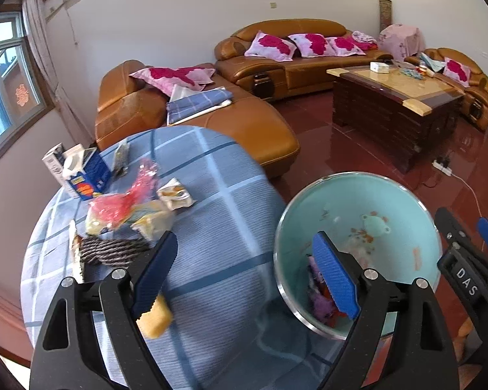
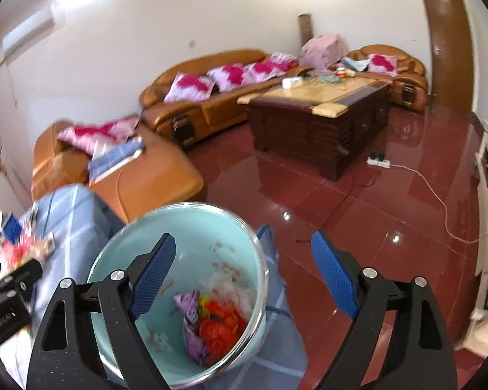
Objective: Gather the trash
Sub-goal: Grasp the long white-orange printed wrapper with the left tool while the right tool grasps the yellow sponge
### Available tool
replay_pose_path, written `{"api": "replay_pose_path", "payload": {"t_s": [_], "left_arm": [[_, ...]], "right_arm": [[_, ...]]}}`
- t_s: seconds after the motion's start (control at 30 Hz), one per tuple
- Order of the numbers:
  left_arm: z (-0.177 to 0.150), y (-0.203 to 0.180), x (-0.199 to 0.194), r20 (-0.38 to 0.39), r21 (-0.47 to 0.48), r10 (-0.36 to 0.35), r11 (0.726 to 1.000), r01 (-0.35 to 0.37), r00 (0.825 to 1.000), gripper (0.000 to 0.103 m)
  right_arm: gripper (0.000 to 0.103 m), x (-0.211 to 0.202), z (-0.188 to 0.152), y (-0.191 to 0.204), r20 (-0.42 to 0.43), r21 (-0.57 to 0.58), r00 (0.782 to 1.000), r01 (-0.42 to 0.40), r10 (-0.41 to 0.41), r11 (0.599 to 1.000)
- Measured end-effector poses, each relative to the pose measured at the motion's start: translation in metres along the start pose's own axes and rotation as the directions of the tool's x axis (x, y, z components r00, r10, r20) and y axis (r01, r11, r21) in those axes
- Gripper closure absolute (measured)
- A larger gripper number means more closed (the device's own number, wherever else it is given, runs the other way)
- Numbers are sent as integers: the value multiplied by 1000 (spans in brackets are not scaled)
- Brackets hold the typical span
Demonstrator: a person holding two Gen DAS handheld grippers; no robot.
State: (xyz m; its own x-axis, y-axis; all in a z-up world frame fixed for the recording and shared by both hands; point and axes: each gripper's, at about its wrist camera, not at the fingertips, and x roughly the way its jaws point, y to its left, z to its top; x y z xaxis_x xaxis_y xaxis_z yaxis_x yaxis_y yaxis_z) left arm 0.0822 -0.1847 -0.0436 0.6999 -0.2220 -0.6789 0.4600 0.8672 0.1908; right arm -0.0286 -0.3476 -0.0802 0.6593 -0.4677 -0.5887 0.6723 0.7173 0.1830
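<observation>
A round table with a blue checked cloth (image 1: 211, 195) holds a pile of wrappers: a red crinkled one (image 1: 120, 204), a yellow-white one (image 1: 174, 196), a dark striped one (image 1: 114, 250). A pale green bin (image 1: 397, 201) stands at the table's right edge with purple and orange trash inside (image 2: 211, 321). My left gripper (image 1: 247, 276) is open; a small yellow scrap (image 1: 154, 320) clings to its left finger. My right gripper (image 2: 244, 276) is open and empty above the bin (image 2: 192, 227); it also shows in the left wrist view (image 1: 468, 260).
A blue carton (image 1: 88, 175) and white box (image 1: 53, 162) stand at the table's far left. An orange leather sofa (image 1: 244, 123) is beyond the table, a dark coffee table (image 1: 393, 104) sits on the red tiled floor, and a power strip with a cable (image 2: 379, 162) lies there.
</observation>
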Motion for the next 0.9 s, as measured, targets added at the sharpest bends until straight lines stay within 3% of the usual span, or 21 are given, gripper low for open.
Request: {"api": "replay_pose_path", "payload": {"t_s": [0.5,0.9], "left_arm": [[-36,82,-2,-65,-139,74,987,-83,995,20],[-59,141,0,-98,-210,111,969,-129,989,20]], "right_arm": [[19,-13,-16,61,-39,-205,993,-114,108,972],[27,-25,-22,112,-69,-267,979,-204,193,942]]}}
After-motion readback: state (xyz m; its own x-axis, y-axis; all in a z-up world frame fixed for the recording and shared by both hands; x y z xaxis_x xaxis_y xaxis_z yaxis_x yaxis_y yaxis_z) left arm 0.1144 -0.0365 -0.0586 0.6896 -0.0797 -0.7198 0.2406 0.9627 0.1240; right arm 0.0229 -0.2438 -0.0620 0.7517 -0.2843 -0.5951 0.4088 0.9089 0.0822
